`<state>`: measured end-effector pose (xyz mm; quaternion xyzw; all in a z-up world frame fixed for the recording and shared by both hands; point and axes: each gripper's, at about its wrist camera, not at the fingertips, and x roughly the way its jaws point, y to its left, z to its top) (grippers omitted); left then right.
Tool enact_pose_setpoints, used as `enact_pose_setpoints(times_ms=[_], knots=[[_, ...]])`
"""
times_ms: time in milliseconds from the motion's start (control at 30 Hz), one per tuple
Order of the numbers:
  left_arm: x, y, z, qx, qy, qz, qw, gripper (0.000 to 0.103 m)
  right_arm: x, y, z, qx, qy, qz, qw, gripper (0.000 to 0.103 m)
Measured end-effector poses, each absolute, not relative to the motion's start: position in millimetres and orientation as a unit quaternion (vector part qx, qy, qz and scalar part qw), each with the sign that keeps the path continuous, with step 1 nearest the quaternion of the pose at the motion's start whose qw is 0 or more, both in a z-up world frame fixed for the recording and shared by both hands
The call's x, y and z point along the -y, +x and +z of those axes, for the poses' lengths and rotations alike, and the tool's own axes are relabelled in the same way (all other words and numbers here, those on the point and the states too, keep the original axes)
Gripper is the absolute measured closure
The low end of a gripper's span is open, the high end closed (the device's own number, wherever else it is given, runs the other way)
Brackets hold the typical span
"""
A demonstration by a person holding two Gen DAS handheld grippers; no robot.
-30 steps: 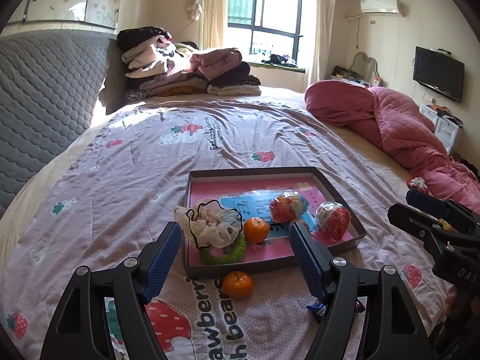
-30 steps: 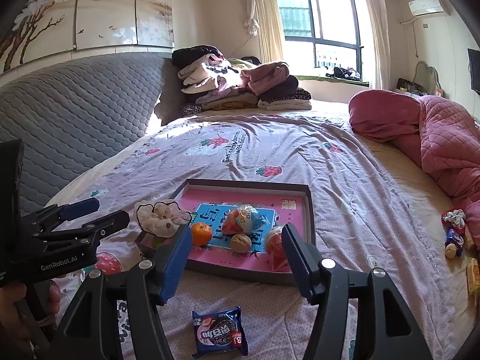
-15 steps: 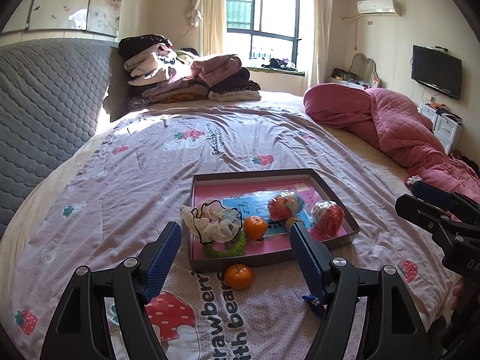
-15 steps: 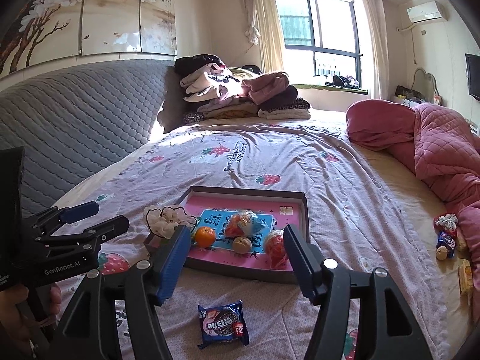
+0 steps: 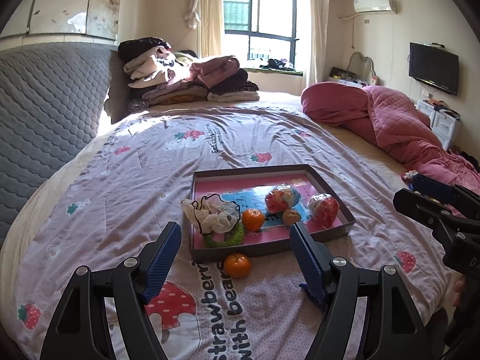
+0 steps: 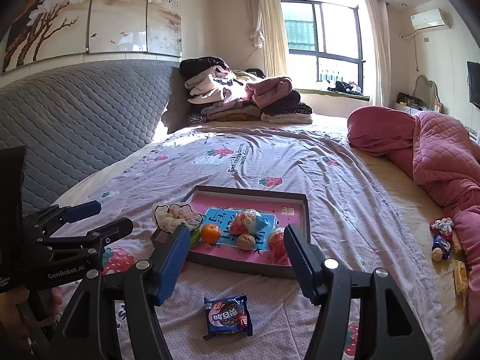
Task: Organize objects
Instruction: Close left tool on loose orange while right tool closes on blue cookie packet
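The shallow tray [image 5: 271, 252] lay low in the middle of both views on the strawberry-print bedspread [image 5: 144, 162], its long axis running left to right across the left wrist view and one corner turned toward the right wrist camera. Inside it I counted one orange [image 5: 253, 219], two red-and-white wrapped snacks [image 5: 282, 199] [image 5: 323, 213], one small brown ball [image 5: 291, 217], a white scrunchie with black edging [image 5: 210, 214] draped over the left rim, and a green ring [image 5: 228, 238] half hidden under it. A second orange [image 5: 237, 265] sat outside, touching or just short of the tray's near wall. One blue biscuit packet [image 6: 228, 315] lay flat low in the right wrist view, its print upside down to that camera, long axis roughly left to right; in the left view only a blue corner of it showed behind the right finger.

The left gripper [image 5: 235, 258] stood wide with nothing between its fingers. The right gripper [image 6: 234, 259] was also wide and gripped nothing, the packet lying on the bed below the gap.

At the right edge of the right wrist view a few more small snacks [image 6: 441, 247] lay by the pink quilt [image 6: 444, 153], too small and cut off to count surely
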<state>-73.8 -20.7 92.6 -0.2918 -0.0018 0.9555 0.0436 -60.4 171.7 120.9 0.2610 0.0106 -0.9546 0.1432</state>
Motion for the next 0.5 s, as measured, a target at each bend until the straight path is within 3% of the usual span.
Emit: enact_pose_setpoints(times_ms=[500], knots=[[19.7, -64.0, 78.4, -0.002, -0.305, 0.951, 0.043, 0.027, -169.3, -50.1, 106.4, -0.02, 0.273, -0.95, 0.149, 0.038]])
